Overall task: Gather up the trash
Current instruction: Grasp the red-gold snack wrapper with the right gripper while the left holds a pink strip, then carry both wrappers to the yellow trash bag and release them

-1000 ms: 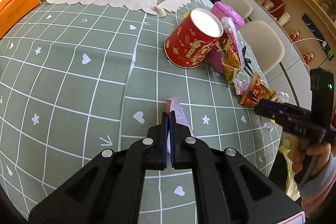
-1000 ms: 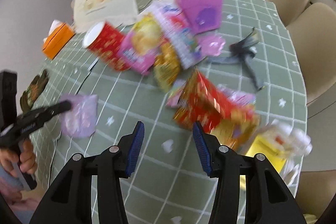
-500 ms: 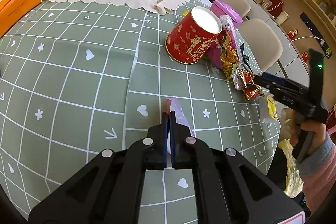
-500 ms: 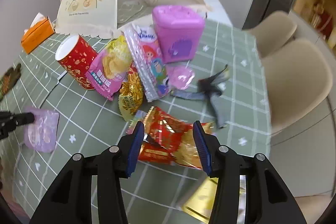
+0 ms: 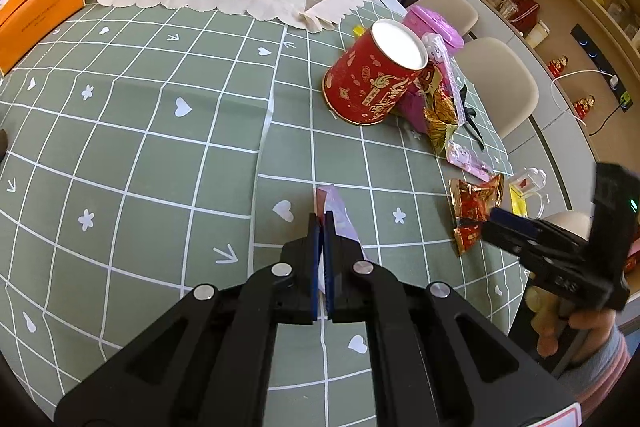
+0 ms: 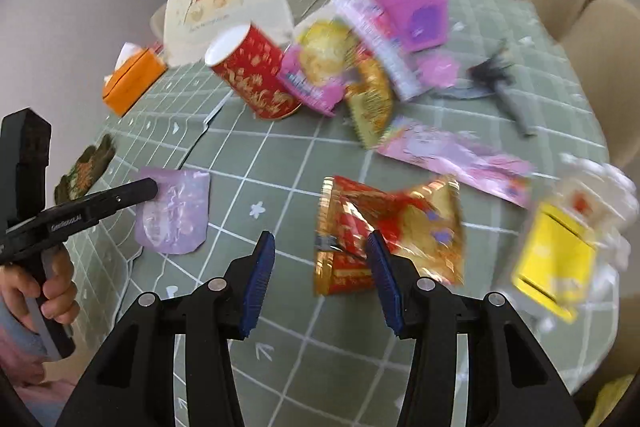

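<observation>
Left wrist view: left gripper (image 5: 321, 223) at lower centre, fingers clamped on pale purple wrapper (image 5: 338, 213) over green checked tablecloth (image 5: 160, 131). Red can (image 5: 372, 83) upper right.

Right wrist view, blurred: right gripper (image 6: 320, 267) at bottom centre, fingers wide apart, nothing between; red-gold snack packet (image 6: 380, 227) just beyond tips. Pale purple wrapper centre left.

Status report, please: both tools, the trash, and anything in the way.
Left tool shut on lilac wrapper. Right tool open, over red-gold wrapper, not gripping. Nothing in the way.
</observation>
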A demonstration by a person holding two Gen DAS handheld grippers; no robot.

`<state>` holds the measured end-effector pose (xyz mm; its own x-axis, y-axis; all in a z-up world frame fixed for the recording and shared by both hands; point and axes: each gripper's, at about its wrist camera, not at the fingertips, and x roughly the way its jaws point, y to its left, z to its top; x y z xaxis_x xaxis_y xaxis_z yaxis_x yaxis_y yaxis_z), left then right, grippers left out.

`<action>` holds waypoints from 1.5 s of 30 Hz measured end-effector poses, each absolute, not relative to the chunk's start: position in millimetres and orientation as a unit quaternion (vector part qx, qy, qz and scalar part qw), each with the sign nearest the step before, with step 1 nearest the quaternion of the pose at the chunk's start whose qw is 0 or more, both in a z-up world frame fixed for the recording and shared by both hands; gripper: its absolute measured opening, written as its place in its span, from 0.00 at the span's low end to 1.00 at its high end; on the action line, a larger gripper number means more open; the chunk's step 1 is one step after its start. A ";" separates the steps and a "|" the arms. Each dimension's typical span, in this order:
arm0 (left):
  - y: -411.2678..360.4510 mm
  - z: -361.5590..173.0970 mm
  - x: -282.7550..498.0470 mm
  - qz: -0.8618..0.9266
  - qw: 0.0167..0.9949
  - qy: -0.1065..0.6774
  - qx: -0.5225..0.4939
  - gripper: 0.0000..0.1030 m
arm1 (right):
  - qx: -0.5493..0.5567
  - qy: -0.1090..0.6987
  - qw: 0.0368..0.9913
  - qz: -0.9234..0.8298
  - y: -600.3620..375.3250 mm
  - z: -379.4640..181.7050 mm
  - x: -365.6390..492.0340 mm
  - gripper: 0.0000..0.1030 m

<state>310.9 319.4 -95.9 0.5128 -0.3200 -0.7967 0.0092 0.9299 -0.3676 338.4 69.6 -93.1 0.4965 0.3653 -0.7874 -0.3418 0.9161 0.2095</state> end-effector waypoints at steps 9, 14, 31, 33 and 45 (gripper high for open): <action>312.6 -96.8 310.7 -0.102 0.854 0.486 -0.155 0.02 | 0.166 0.420 0.892 0.027 30.6 -109.5 328.3 0.44; 311.1 -97.4 313.1 -0.106 0.853 0.490 -0.148 0.02 | 0.220 0.422 0.879 0.036 45.2 -121.5 352.8 0.44; 313.1 -90.5 314.0 -0.120 0.854 0.487 -0.141 0.02 | 0.115 0.405 0.902 0.094 68.5 -91.9 367.7 0.20; 309.0 -86.1 313.9 -0.126 0.856 0.482 -0.138 0.02 | 0.101 0.399 0.906 0.099 67.4 -82.2 359.1 0.20; 259.6 -18.0 305.2 -0.163 0.891 0.410 -0.108 0.02 | 0.052 0.351 0.931 0.087 29.8 -13.8 310.1 0.20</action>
<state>305.2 259.6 -18.0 0.6107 -0.3796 -0.6950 0.2026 0.9233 -0.3262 310.1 29.8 -13.8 0.7385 0.1985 -0.6443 -0.1252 0.9794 0.1582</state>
